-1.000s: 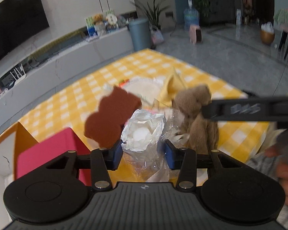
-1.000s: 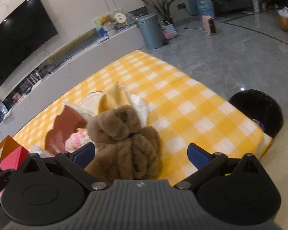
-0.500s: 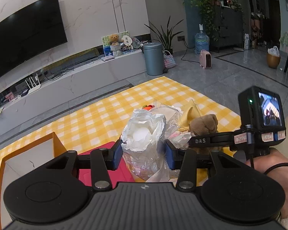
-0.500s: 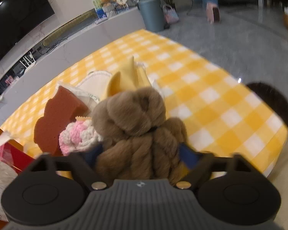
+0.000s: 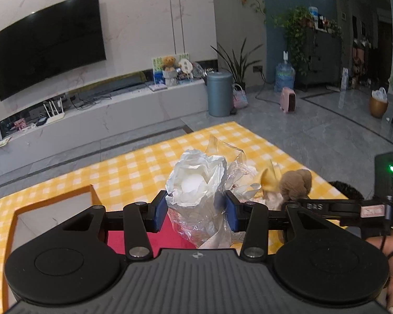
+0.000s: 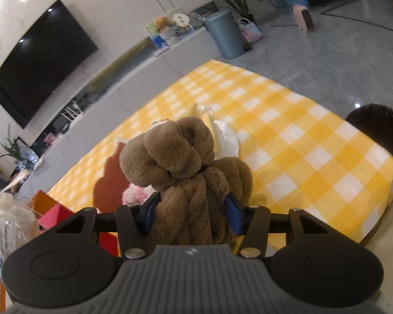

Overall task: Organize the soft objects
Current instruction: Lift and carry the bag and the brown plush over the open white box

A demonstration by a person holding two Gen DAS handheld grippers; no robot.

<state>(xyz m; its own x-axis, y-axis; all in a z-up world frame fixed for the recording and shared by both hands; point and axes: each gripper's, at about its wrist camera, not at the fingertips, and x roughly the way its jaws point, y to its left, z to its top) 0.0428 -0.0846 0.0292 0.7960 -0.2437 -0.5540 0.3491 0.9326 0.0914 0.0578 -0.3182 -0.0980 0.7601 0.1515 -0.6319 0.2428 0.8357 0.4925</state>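
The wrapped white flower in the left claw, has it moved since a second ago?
Yes. The wrapped white flower has risen off the pile, against the yellow checked tablecloth.

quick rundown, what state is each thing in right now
left tool: shut on the wrapped white flower, held above the table
right tool: closing, pads pressing the brown plush toy
orange box: open, red lining showing
yellow checked cloth: spread flat

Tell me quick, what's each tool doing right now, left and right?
Left tool: shut on the white flower in clear wrap.
Right tool: jaws closing, pads pressing the brown plush toy between them.
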